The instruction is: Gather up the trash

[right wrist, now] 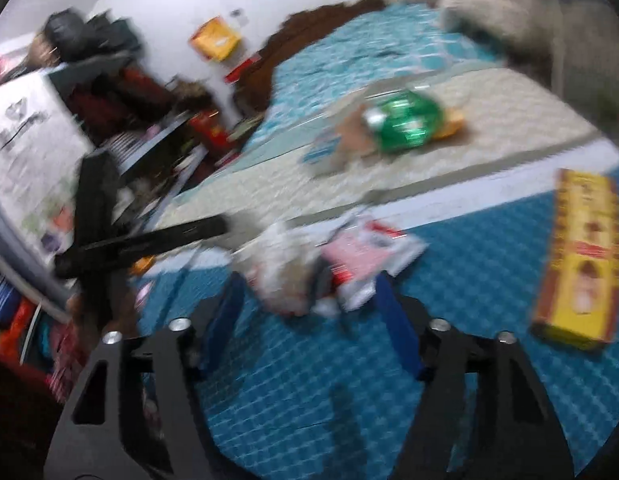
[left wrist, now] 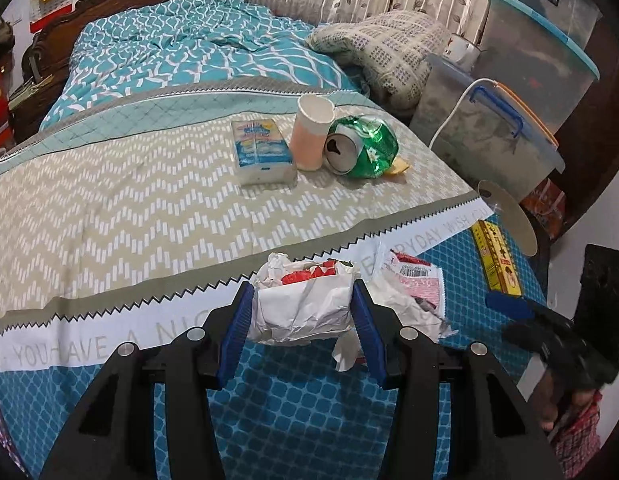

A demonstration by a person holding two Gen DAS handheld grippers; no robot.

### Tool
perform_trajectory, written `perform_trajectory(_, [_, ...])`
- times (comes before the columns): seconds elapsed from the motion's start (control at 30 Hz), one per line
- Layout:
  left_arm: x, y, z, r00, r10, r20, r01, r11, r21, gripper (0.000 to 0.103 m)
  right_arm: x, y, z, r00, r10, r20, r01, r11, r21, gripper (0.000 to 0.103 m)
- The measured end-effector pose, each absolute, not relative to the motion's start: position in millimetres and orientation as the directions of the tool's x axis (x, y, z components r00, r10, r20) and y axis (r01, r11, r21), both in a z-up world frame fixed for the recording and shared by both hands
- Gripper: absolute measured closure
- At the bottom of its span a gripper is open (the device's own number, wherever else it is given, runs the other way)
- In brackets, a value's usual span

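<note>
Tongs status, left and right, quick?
Left tongs: closed on the crumpled wrapper.
Right tongs: open, nothing gripped, though the view is blurred.

The crumpled wrapper [left wrist: 305, 308] is white with red patches; the crushed can [left wrist: 363, 146] is shiny green with a silver top; the paper cup [left wrist: 311, 132] is pale pink, white inside; the long box [left wrist: 497, 258] is yellow with red print; the bedspread [left wrist: 121, 200] shows beige-and-white zigzags above a blue tile pattern
</note>
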State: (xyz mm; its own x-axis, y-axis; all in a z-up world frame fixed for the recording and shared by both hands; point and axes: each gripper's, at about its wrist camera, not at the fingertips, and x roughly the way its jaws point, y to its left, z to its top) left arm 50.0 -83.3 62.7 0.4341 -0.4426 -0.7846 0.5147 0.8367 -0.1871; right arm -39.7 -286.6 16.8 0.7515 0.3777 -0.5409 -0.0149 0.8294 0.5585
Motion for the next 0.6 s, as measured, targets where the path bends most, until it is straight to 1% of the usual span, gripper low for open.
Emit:
perform_trajectory(0.03, [50, -83, 64, 0.436, -0.446, -0.782, 0.515, 0.836, -0.19, 0.056, -35, -290, 15, 0.747, 0.346, -0.567, 0.023, 0.84, 0.543, 0.047])
perform_trajectory(0.07, [49, -83, 66, 0.438, -0.45, -0.778, 0.515, 0.835, -0.194, 0.056, -29, -290, 12, 0.739, 0.328, -0.589, 0.04, 0.851, 0.523, 0.048])
perform_trajectory(0.13, [47, -83, 70, 0.442, -0.457, -0.772, 0.513, 0.834, -0.201, 0.056, -15, -277, 6, 0.711, 0.283, -0.644, 0.033, 0.902, 0.431, 0.047])
perform_trajectory(0.17, [47, -82, 71, 0.442, -0.462, -0.769, 0.514, 0.833, -0.205, 0.056, -6, -267, 1, 0.688, 0.237, -0.686, 0.041, 0.931, 0.363, 0.046])
perform_trajectory(0.27, [45, -82, 77, 0.442, -0.472, -0.763, 0.519, 0.828, -0.212, 0.056, 15, -255, -13, 0.637, 0.191, -0.747, 0.047, 0.958, 0.284, 0.046])
perform_trajectory(0.3, [45, -82, 78, 0.444, -0.472, -0.761, 0.521, 0.828, -0.209, 0.056, 19, -250, -15, 0.64, 0.159, -0.751, 0.039, 0.97, 0.238, 0.047])
perform_trajectory(0.33, [44, -83, 81, 0.449, -0.473, -0.758, 0.524, 0.827, -0.206, 0.056, 24, -243, -16, 0.632, 0.132, -0.764, 0.021, 0.982, 0.187, 0.051])
perform_trajectory(0.37, [44, -84, 83, 0.451, -0.475, -0.755, 0.527, 0.825, -0.204, 0.056, 26, -238, -15, 0.631, 0.123, -0.766, -0.001, 0.988, 0.157, 0.07])
perform_trajectory(0.4, [44, -85, 85, 0.454, -0.477, -0.753, 0.531, 0.823, -0.201, 0.056, 28, -237, -15, 0.631, 0.129, -0.765, -0.012, 0.988, 0.156, 0.072])
perform_trajectory(0.43, [44, -88, 88, 0.456, -0.478, -0.751, 0.536, 0.821, -0.197, 0.056, 28, -236, -13, 0.636, 0.123, -0.762, -0.014, 0.989, 0.148, 0.08])
perform_trajectory(0.5, [46, -95, 93, 0.454, -0.484, -0.748, 0.551, 0.812, -0.191, 0.056, 26, -240, -10, 0.654, 0.118, -0.748, -0.011, 0.989, 0.147, 0.086])
perform_trajectory(0.6, [49, -113, 99, 0.432, -0.509, -0.745, 0.585, 0.787, -0.198, 0.056, 19, -265, 2, 0.703, 0.132, -0.699, 0.034, 0.975, 0.219, 0.087])
